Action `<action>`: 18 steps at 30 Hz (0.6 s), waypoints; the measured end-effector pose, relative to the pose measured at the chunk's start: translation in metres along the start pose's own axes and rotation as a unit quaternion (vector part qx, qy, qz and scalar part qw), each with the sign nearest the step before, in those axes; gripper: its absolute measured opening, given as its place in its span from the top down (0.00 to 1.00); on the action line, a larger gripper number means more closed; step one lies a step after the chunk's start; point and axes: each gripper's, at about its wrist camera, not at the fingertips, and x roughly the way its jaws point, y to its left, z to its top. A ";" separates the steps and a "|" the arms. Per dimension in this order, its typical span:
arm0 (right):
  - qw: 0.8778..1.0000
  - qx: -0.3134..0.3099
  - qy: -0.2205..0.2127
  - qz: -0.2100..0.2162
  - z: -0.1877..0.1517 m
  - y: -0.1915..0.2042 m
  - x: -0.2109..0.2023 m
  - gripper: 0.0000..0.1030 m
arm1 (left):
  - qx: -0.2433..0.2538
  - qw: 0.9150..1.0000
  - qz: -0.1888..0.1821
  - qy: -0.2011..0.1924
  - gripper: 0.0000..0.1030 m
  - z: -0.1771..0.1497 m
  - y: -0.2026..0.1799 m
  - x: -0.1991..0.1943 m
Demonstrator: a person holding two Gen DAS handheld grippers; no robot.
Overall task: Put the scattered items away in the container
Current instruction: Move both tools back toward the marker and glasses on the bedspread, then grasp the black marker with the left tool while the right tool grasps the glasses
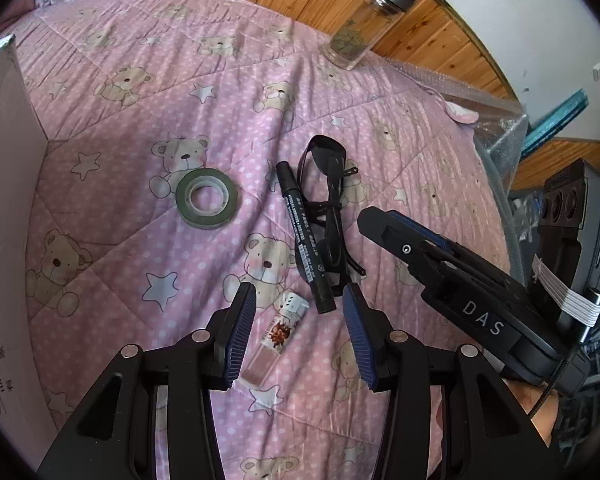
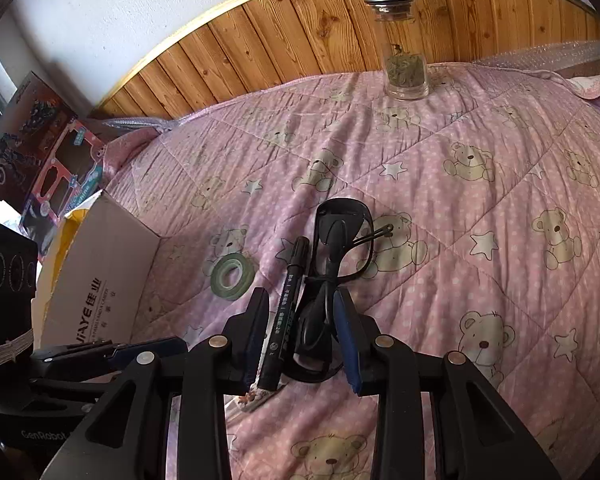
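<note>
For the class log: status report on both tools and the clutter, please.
Left tool open above the lighter. Right tool open, straddling marker and sunglasses. Nothing gripped. Tape roll loose, box left.

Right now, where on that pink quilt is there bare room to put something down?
Free: the wide stretch between the glass jar and the sunglasses, and the quilt right of them. A smaller patch lies between the tape roll and the cardboard box. Crowded: marker, sunglasses and lighter clustered at both grippers.
</note>
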 end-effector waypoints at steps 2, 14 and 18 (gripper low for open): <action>1.000 -0.004 0.006 -0.004 0.002 -0.001 0.010 0.66 | 0.002 1.000 0.002 0.002 0.53 0.004 -0.001 0.007; 0.999 0.015 0.040 -0.011 0.009 -0.033 0.050 0.63 | 0.013 1.000 0.026 0.008 0.54 0.029 -0.001 0.049; 0.999 0.015 0.039 -0.011 0.011 -0.039 0.052 0.56 | 0.013 0.999 0.033 0.008 0.53 0.035 0.001 0.057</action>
